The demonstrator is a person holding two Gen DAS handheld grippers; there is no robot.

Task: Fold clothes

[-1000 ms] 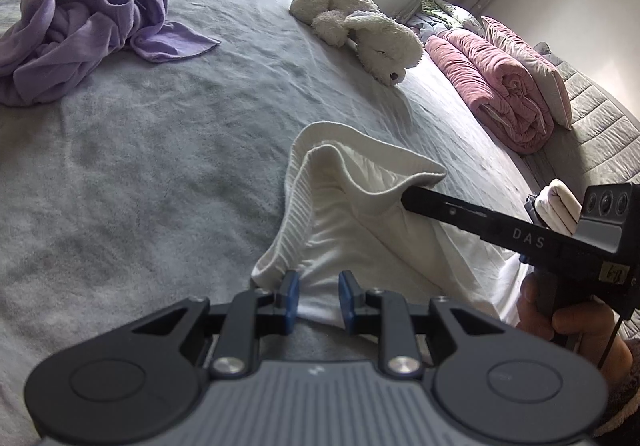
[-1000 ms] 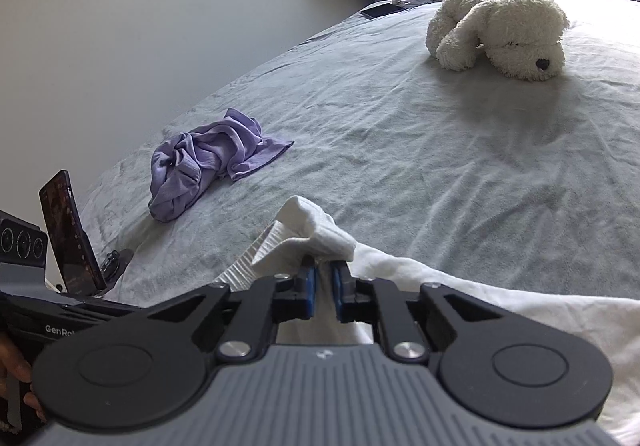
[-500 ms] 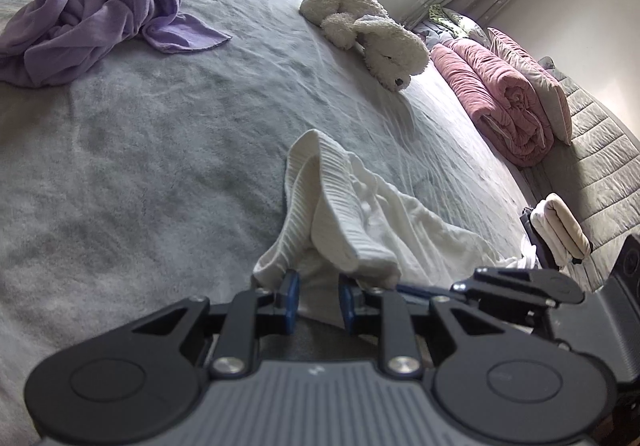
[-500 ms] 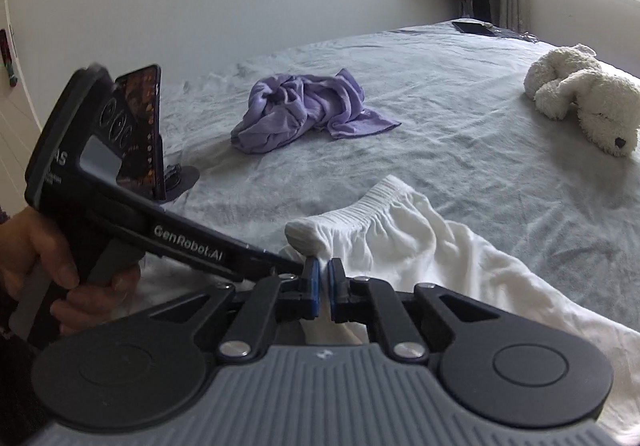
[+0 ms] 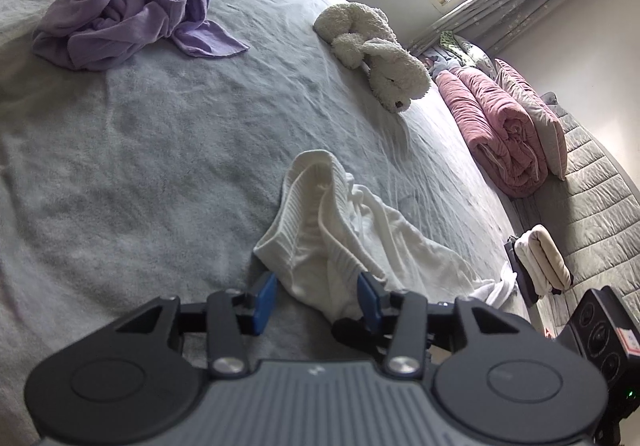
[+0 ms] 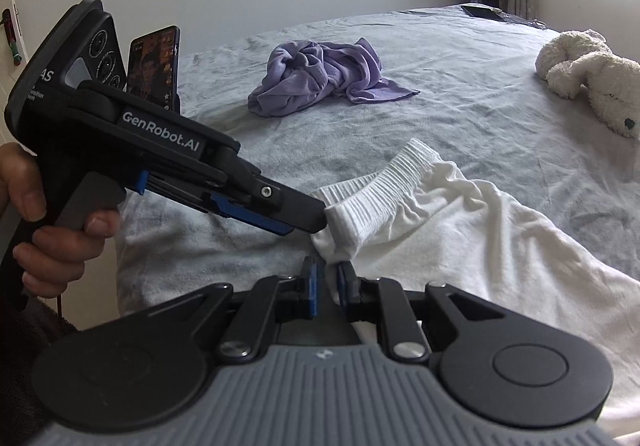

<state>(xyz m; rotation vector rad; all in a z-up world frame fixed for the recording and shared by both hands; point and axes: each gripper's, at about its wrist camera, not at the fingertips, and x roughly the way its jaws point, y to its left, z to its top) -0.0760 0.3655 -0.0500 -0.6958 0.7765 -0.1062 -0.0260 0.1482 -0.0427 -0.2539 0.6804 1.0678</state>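
The left gripper (image 5: 316,300) stands wide open at the bottom centre of its view, the ribbed waistband of the white shorts (image 5: 344,246) lying between its blue pads without being pinched. The right gripper (image 6: 328,290) is nearly closed, pinching a corner of that waistband low in its frame. The shorts spread to the right across the grey bed (image 5: 132,166). Farther up lie a crumpled purple garment (image 6: 320,76) and, at the right edge, a white plush dog (image 6: 592,78).
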